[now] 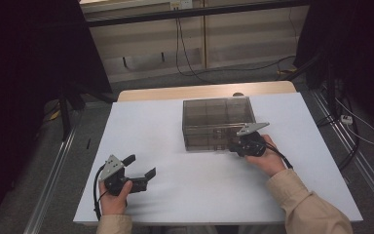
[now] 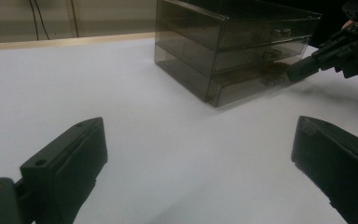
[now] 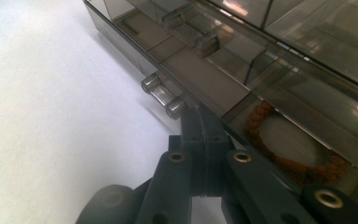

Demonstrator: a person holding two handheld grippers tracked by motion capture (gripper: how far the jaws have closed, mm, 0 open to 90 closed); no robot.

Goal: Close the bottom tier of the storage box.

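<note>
The smoky clear drawer unit (image 1: 217, 123) sits at the centre of the high view, toward the far side of the white counter (image 1: 141, 126). The right gripper (image 1: 233, 146) is at the unit's lower front, just right of centre, its jaws closed flat against each other with nothing between them; in the right gripper view their tips press against the front edge of the bottom drawer (image 3: 205, 84), beside its clear handle (image 3: 163, 95). An orange-brown beaded ring (image 3: 298, 163) lies inside that drawer, at the lower right of that view. The left gripper (image 1: 141, 171) rests at the lower left of the high view, well apart from the unit, jaws spread wide and empty. The likely trouble is that the closed tips, being off the handle, slide along the slick plastic front instead of moving the drawer. A harder push could shove the light, unbraced unit across the counter, since the left gripper does not steady it. A skewed push might also jam the drawer in its frame.
</note>
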